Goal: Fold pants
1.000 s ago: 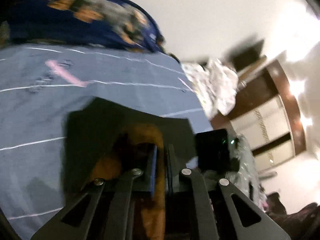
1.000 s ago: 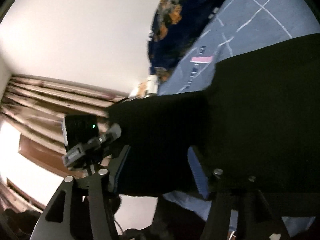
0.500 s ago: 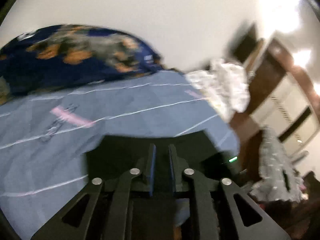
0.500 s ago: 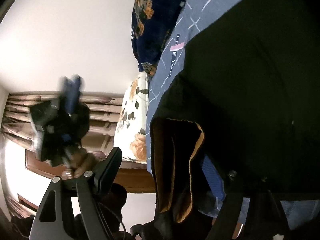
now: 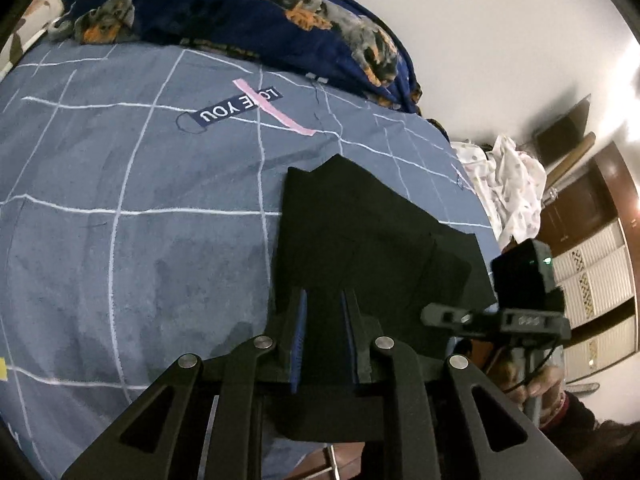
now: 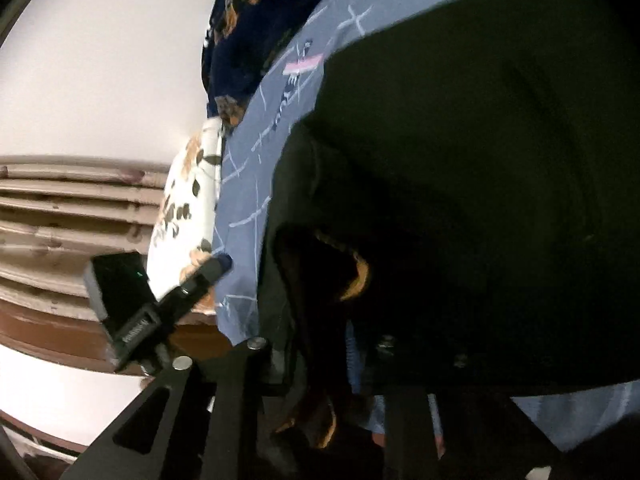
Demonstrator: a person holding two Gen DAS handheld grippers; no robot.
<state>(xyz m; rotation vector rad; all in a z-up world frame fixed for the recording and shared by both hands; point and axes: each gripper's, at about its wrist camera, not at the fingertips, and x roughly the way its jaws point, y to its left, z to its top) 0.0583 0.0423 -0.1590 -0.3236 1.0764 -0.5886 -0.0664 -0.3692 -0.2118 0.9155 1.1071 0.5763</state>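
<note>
Right, black pants (image 5: 360, 236) lie on the grey-blue checked bedsheet (image 5: 132, 184), near the bed's edge, partly folded, one corner poking up toward the pink stripe. Left gripper (image 5: 323, 320) sits over the near hem with a narrow gap; cloth runs between the blue pads (image 5: 301, 320), looks pinched but I can't be certain. Right gripper (image 6: 320, 356) has just been closing; its jaws are clenched on a bunched edge of the pants, tan lining (image 6: 356, 276) showing.

Risks, as I judge them: the right grip holds a wad, not a clean edge, so pulling could drag several layers and skew the fold. If the left pinch is shallow, the hem may slip out. Both grips sit by the mattress edge, so a tug that way could slide the pants off.
</note>
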